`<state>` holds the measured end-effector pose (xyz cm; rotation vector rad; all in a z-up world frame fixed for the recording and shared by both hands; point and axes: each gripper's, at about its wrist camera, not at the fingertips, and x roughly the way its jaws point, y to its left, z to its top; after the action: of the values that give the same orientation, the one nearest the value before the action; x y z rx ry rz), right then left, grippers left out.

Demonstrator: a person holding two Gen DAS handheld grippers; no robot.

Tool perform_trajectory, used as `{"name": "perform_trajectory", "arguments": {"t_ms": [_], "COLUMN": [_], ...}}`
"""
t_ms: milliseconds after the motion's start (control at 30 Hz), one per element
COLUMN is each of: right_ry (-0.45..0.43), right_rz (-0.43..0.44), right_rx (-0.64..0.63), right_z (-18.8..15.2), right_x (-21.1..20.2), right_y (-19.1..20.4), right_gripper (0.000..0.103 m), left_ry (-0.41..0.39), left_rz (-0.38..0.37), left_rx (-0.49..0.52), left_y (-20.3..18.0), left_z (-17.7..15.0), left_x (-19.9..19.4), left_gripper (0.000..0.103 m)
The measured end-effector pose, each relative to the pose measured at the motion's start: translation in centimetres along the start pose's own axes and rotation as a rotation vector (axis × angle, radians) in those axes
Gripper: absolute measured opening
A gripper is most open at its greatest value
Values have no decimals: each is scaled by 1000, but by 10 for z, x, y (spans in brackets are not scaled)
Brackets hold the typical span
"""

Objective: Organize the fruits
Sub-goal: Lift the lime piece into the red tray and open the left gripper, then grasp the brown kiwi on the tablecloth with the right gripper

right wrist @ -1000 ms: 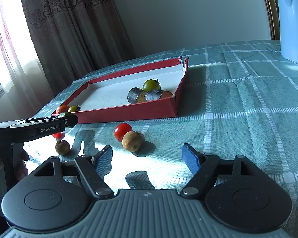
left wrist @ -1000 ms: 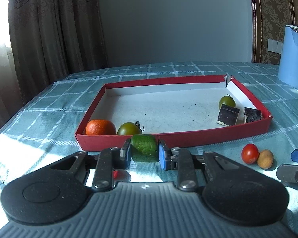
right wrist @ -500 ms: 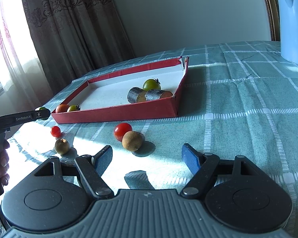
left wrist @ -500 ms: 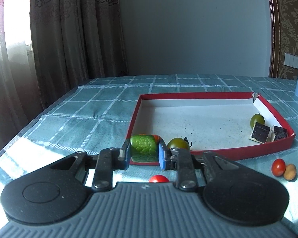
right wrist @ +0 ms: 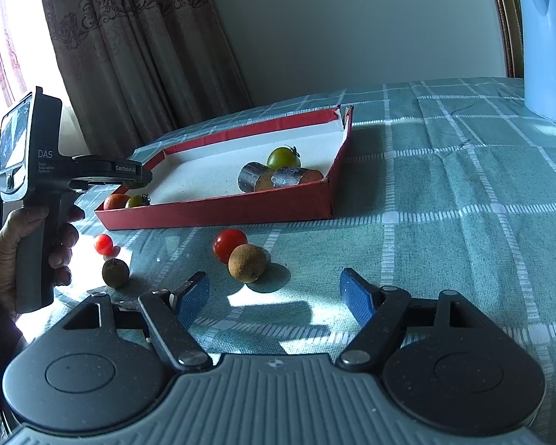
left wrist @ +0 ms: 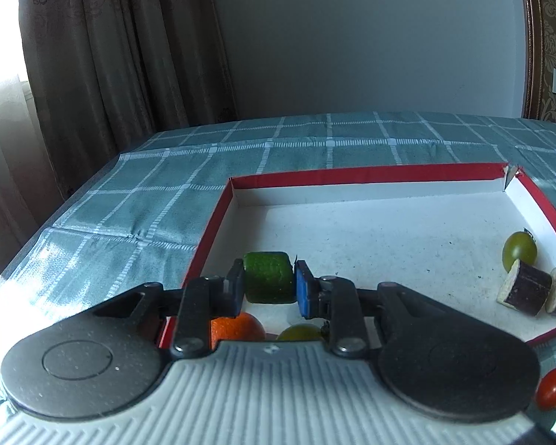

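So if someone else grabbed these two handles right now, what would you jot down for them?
Left gripper: shut on the green cucumber chunk, held above the red tray's near-left corner.
Right gripper: open, empty.
In tray: orange, two green tomatoes, two dark-skinned chunks.
Left on the cloth: two red tomatoes, two brown fruits.

One red tray [right wrist: 241, 211]. Two red cherry tomatoes [right wrist: 229, 244] [right wrist: 103, 243], two brown round fruits [right wrist: 247, 261] [right wrist: 115, 273], two green tomatoes [right wrist: 281, 158] [right wrist: 137, 201], one orange [right wrist: 115, 201], two dark cut pieces [right wrist: 254, 177] [right wrist: 296, 177], one green chunk [left wrist: 267, 277]. One blue kettle [right wrist: 546, 44], probably; its edge is cropped. Two tools [left wrist: 267, 285] [right wrist: 274, 296].
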<state>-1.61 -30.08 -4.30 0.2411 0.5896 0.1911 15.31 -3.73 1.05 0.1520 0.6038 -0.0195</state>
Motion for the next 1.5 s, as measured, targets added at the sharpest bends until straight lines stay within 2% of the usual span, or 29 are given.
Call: {"name": "perform_trajectory", "arguments": {"t_ms": [167, 200, 533, 633, 700, 767, 1067, 1367, 1467, 1500], "right_ry": [2, 2, 3, 2, 3, 2, 0, -20, -45, -60], "right_rz": [-1, -1, 3, 5, 6, 6, 18, 26, 43, 56], "right_rx": [-7, -10, -8, -5, -5, -4, 9, -2, -33, -59], "right_z": [0, 0, 0, 0, 1, 1, 1, 0, -1, -1], "right_x": [0, 0, 0, 0, 0, 0, 0, -4, -7, -10], "right_y": [1, 2, 1, 1, 1, 1, -1, 1, 9, 16], "right_gripper": [78, 78, 79, 80, 80, 80, 80, 81, 81, 81], "left_ry": [11, 9, -44, -74, -98, -129, -164, -222, -221, -227], "left_rz": [39, 47, 3, -15, -12, -6, -18, 98, 71, 59], "left_rx": [-11, -10, -27, -36, -34, -29, -46, -133, -171, -180], "left_y": [4, 4, 7, 13, 15, 17, 38, 84, 94, 96], "left_z": [-5, -5, -9, -14, -18, -23, -52, -91, -96, -96], "left_x": [10, 10, -20, -37, -49, -62, -96, -114, -113, -113], "left_gripper": [27, 33, 40, 51, 71, 79, 84, 90, 90, 93]}}
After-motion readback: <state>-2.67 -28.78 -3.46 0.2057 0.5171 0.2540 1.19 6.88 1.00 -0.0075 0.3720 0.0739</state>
